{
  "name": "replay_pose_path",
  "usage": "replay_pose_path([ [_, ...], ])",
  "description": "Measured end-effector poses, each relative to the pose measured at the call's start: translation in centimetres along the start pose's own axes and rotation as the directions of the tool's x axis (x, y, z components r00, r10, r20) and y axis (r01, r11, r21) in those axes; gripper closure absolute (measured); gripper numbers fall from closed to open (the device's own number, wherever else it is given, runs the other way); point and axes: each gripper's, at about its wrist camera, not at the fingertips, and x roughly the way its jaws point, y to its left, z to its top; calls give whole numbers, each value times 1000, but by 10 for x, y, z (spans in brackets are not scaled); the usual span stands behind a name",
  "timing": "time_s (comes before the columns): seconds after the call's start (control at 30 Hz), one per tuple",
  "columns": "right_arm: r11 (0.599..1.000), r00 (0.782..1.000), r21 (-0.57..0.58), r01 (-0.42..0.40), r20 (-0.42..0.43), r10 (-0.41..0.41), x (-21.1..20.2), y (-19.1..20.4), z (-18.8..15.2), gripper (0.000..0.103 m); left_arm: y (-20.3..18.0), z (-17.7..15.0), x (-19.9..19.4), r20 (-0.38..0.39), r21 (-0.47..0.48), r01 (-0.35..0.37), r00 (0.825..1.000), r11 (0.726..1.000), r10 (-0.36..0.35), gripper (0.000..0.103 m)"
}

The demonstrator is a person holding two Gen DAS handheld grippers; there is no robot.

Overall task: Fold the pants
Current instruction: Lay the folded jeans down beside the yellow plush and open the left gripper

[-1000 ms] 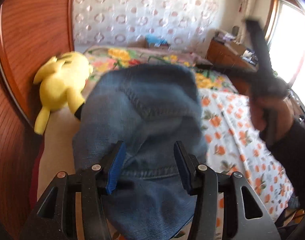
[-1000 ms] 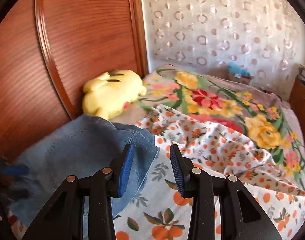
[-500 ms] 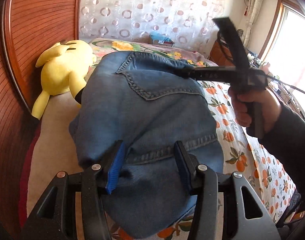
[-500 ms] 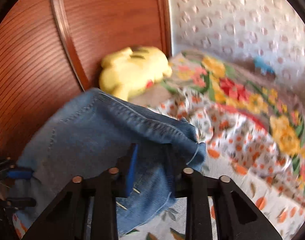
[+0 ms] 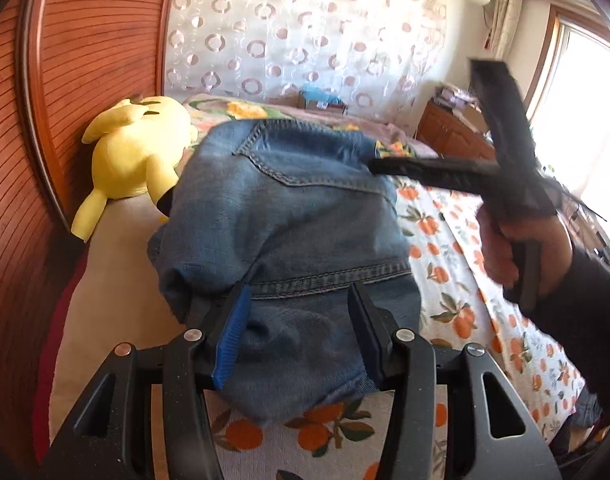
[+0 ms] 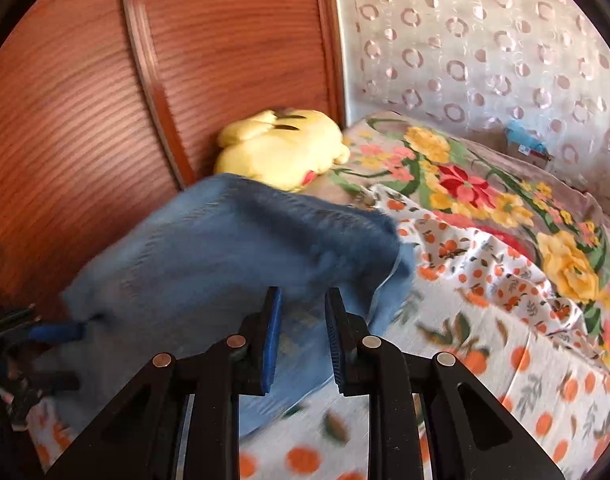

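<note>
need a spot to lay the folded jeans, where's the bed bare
Free: the orange-print sheet to the right of the jeans, short of the floral blanket; also the plain beige strip along the wooden headboard. Crowded: the corner holding the yellow plush.

Left hand-held gripper [image 5: 297,332] half-spread, right hand-held gripper [image 6: 303,334] narrower, jaws seemingly reopening slightly.

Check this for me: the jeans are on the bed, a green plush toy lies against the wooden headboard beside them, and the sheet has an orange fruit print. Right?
Not quite. The plush toy is yellow, not green; both wrist views show that. The rest holds: the jeans are on the bed, the toy lies against the wooden headboard beside them, and the sheet has an orange fruit print.
</note>
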Motion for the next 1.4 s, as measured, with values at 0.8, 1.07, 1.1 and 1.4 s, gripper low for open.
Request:
replay_pose_path([
  [0.8,1000,1000,-2,5,-2,-5,-69,41,-81,78,-25,-13,-45,120,-8,-117,986,993,117,25],
  [1.07,997,997,46,60,47,-62,-132,35,-111,75,-63,-14,-48,128,37,-109,986,993,103,15],
  [1.1,996,996,54,67,55,-70,-141,33,-114,75,-68,-14,-50,136,40,-107,986,993,100,13],
  [1.4,980,975,109,164,131,-178,-227,31,-154,57,-124,-10,-55,157,105,-50,987,993,33,13],
])
